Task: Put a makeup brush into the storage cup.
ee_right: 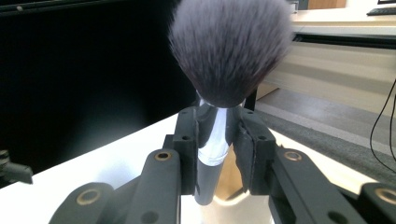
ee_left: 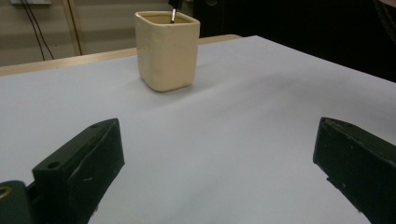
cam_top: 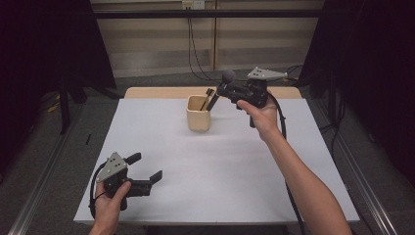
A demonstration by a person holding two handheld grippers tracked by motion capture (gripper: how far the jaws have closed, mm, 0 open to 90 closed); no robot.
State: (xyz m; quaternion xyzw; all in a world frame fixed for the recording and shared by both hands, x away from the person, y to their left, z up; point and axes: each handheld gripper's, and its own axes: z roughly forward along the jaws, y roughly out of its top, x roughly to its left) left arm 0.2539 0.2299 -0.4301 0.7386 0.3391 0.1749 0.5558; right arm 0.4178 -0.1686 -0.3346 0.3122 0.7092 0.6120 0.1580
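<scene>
makeup brush (ee_right: 219,93) looks light, stiff handle, soft bristles; best grabbed at the metal ferrule, right where the right gripper (ee_right: 218,140) is clamped on it; handle end hangs over the beige cup (cam_top: 198,114) near the desk's far edge; left gripper (cam_top: 147,169) sits open, empty, near-left corner

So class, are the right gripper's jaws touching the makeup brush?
Touching. The right gripper view shows both jaws of the right gripper pressed against the handle of the makeup brush.
</scene>
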